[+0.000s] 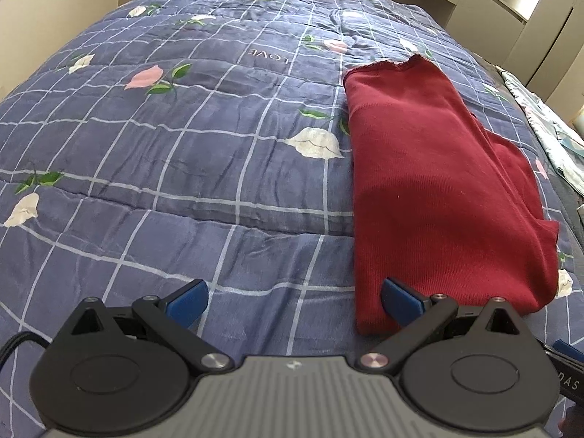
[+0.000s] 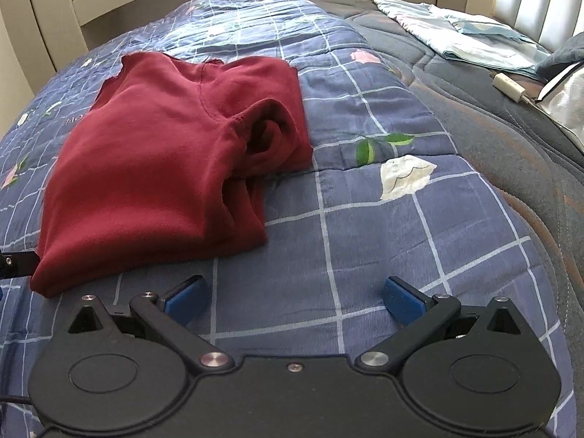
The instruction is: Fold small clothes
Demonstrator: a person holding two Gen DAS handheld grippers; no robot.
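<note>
Item: dark red ribbed knit garment [image 1: 438,189], folded lengthwise into a long panel on my blue checked floral quilt [image 1: 182,153], right edge bunched, cross-fold seemingly outstanding; left gripper [image 1: 294,301] and right gripper [image 2: 295,299] both spread, holding nothing.

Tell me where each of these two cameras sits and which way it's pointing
Left wrist: on the left gripper, facing along the blue floral checked quilt; open blue-padded fingers show, dark red folded garment at right.
Right wrist: on the right gripper, open, same bed; garment at left, grey mattress at right.
Shared: garment and quilt.
</note>
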